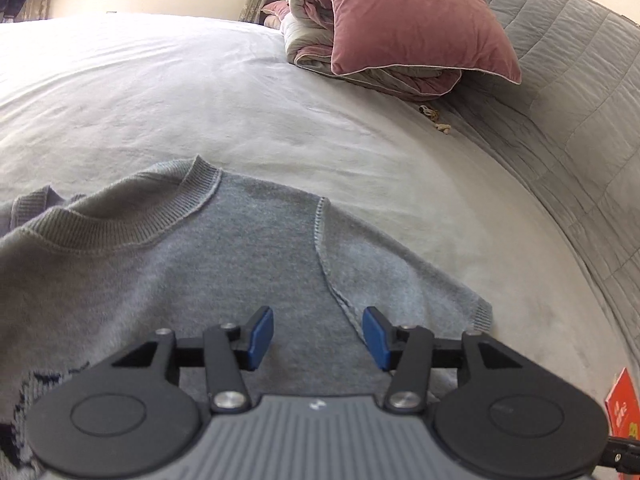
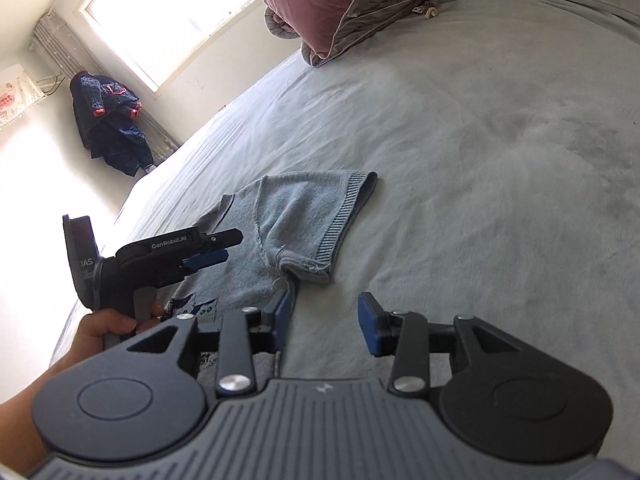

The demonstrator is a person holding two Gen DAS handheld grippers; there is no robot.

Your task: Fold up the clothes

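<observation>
A light blue-grey knit sweater (image 1: 224, 264) lies flat on the bed, ribbed collar to the upper left and a short sleeve (image 1: 404, 284) spread to the right. My left gripper (image 1: 318, 338) hovers open just over the sweater's chest, near the sleeve seam, with nothing between its blue pads. From the right wrist view, the same sweater (image 2: 288, 224) shows its sleeve with the ribbed cuff (image 2: 348, 220). My right gripper (image 2: 324, 322) is open beside the sweater's side edge, its left pad over the fabric and its right pad over the sheet. The left gripper (image 2: 208, 248) appears there held in a hand (image 2: 104, 326).
A pale sheet (image 1: 200, 92) covers the bed. A folded quilt with a pink pillow (image 1: 404, 20) sits at the head, next to a grey quilted headboard (image 1: 580, 100). Dark clothes (image 2: 108, 120) hang below a bright window. A red item (image 1: 622, 404) lies at the bed's right edge.
</observation>
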